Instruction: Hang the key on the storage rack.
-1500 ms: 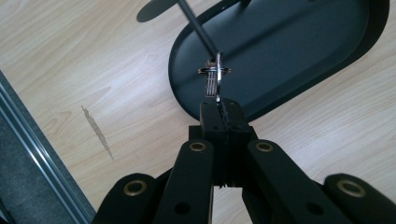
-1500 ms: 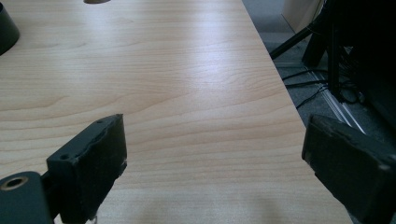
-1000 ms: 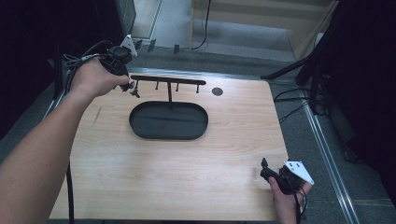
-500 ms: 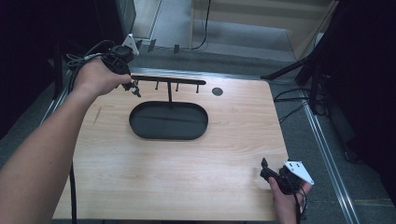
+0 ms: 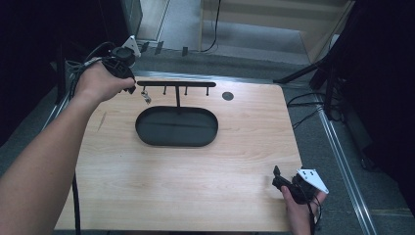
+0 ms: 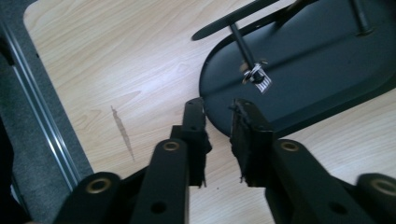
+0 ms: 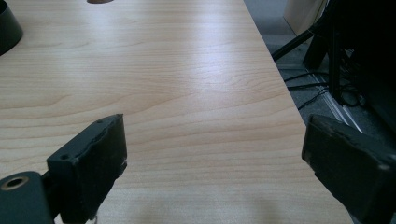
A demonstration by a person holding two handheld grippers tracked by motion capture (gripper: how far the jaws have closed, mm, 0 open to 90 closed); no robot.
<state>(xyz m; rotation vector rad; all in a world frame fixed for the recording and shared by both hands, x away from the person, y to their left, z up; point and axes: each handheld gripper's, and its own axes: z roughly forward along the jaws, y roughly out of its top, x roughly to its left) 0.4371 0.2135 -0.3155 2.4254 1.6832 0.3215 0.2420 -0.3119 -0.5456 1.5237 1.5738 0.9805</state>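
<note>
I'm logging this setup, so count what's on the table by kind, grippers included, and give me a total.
Black hook stand: 1
Small silver hanging item: 1
Grippers: 2, left gripper and right gripper
Total: 4

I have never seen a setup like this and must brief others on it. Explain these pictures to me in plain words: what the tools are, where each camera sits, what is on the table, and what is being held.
There is no robot here: a person holds a hand tool with two black jaws in each hand.

The high view looks down from above the person's side. It shows the left gripper at the far left of a wooden table and the right gripper at the near right corner.

The other two pictures come from cameras that ride on the tools and look along their jaws.

On the table stands a black rack: an oval base, a post and a bar with short pegs. A small metal ring with a tag hangs on the end peg.

The left gripper's jaws stand a little apart, just short of the ring, with nothing between them. The right gripper's jaws stand wide open over bare wood. Nothing is held.
</note>
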